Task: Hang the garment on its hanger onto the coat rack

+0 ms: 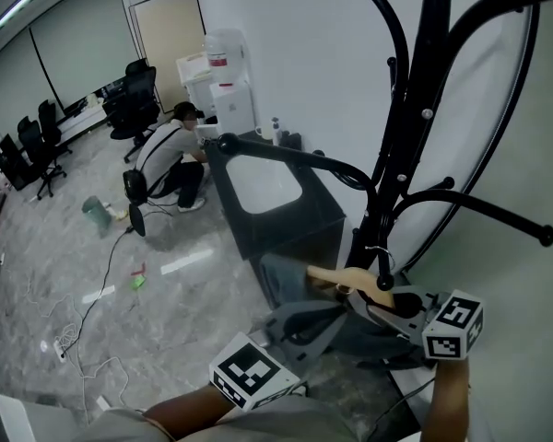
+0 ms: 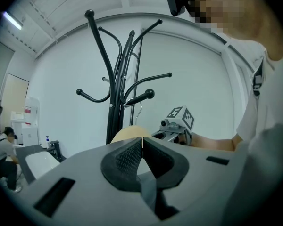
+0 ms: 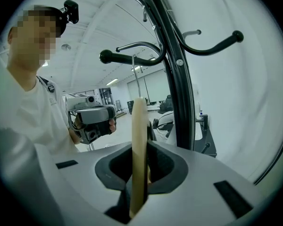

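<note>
Wooden hanger (image 1: pixel 339 278): held edge-on in the right tongs (image 3: pixel 140 166), which are clamped on its body. It sits low, just beside the pole of the coat rack (image 1: pixel 422 109).
Garment (image 1: pixel 281 279): grey cloth draped on the hanger, hanging at the foot of the rack.
Hook (image 3: pixel 134 76): a thin wire rising straight from the hanger to just under a knobbed rack arm (image 3: pixel 132 59). Whether wire and arm touch, I cannot tell.
Left tongs (image 2: pixel 142 149): pads pressed together, with a dark fold of what looks like the garment's cloth pinched beneath them. The hanger's wooden hump is just behind.
Step in hand: by my reading, the lift-and-hook stage. The hanger is at the rack, but its weight is on the tongs and it is not yet hung.
Next move: likely to raise both tongs together, bring the hook's open side over the arm, then lower until the wire bears the load. The cloth should be steadied so that it does not slide off, and the tongs opened only once the hook sits.
Surroundings: a dark bench with a white basin (image 1: pixel 324 212) behind the rack, and a crouching person (image 1: pixel 170 159) well apart.
</note>
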Demonstrator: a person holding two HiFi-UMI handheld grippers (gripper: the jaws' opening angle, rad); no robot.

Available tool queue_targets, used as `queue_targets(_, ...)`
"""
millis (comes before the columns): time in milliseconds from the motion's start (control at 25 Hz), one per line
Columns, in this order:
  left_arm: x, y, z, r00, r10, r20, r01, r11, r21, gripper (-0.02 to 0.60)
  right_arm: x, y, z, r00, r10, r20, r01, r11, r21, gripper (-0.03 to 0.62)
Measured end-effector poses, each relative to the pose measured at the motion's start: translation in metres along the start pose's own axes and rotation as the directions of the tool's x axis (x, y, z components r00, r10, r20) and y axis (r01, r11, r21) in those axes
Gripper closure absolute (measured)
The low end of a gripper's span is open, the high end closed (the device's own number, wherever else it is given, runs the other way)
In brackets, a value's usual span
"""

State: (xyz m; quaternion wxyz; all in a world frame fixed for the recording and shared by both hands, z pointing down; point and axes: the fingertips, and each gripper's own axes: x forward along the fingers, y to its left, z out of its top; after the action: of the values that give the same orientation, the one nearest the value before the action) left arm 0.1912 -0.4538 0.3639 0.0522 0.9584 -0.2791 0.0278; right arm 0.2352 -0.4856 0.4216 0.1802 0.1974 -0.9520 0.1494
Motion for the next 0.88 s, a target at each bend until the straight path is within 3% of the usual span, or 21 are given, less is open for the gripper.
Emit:
queue_targets(560, -0.001, 0.016, -0.016, 1.0, 0.009, -0.026, -0.01, 0.998, -0.058, 0.568, 0.014, -0.023, 0.003, 1.0, 0.018, 0.02, -0.017, 0.999, -0.042, 0.534)
queue_targets(680, 0.005, 0.014, -0.012, 1.0, -0.002, -0.021, 0.001, 0.998, -0.061, 0.568, -0.001, -0.028, 0.023, 0.997, -0.033, 0.073, 0.04, 0.995, -0.089, 0.503)
queue_targets(880, 0.011, 0.01, -0.01, 1.0, -0.024, -0.017, 0.024, 0.999, -0.042, 0.568, -0.028, -0.028, 0.042, 0.974, -0.183, 0.13, 0.202, 0.968, -0.149, 0.494)
